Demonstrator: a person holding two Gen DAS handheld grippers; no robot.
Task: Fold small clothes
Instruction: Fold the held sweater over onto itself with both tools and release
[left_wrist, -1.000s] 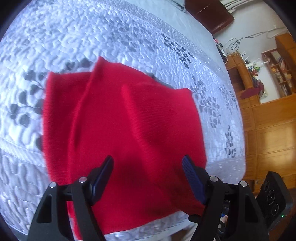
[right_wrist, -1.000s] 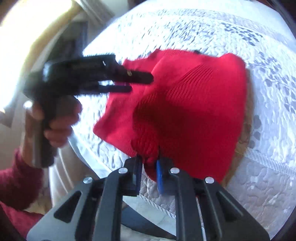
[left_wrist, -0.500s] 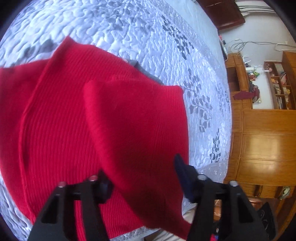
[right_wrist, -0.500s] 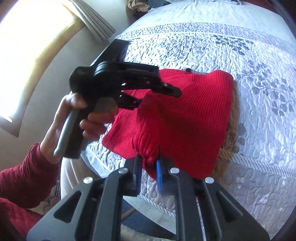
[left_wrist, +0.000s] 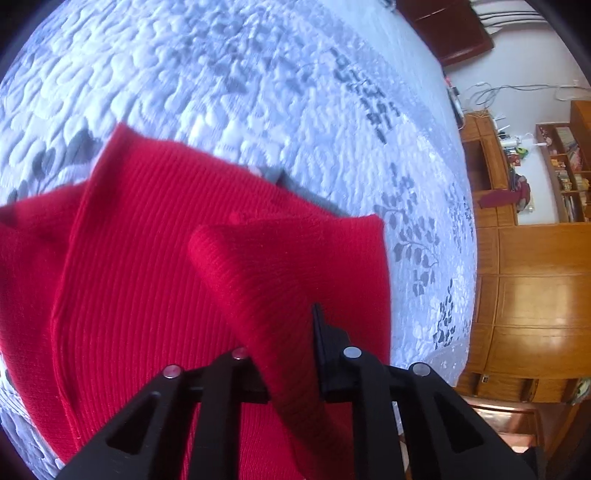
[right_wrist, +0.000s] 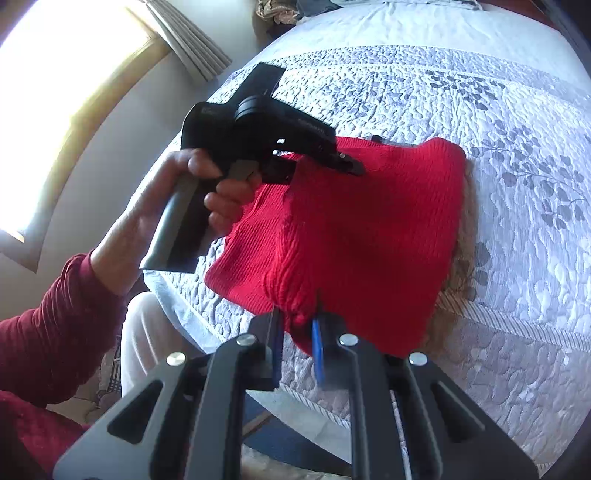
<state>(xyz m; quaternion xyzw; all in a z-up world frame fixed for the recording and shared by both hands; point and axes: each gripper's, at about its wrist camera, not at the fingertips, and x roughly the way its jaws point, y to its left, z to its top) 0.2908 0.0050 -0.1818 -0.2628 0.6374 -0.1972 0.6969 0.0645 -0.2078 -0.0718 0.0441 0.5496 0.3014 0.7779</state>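
While the red knit garment (left_wrist: 155, 295) lies spread on the white quilted bedspread (left_wrist: 258, 92) near the bed's front edge, I have both grippers on it. My left gripper (left_wrist: 284, 354) has just been closing its jaws, and a raised fold of the red knit now sits pinched between them; the fold runs up from the jaws as a rounded ridge above the flat layer. In the right wrist view the same left gripper (right_wrist: 347, 166) shows from the side, black, held by my left hand (right_wrist: 192, 206) with a dark red sleeve (right_wrist: 55, 321), its tip at the far left edge of the garment (right_wrist: 369, 236). My right gripper (right_wrist: 297, 332) is pressed together on a bunched bit of the near edge, blue pad visible on the right finger (right_wrist: 317, 350). Something tan shows just under the garment's right edge; cannot tell what. Wooden cabinets (left_wrist: 535, 295) stand beyond the bed. A bright window (right_wrist: 55, 92) with a curtain is at left.
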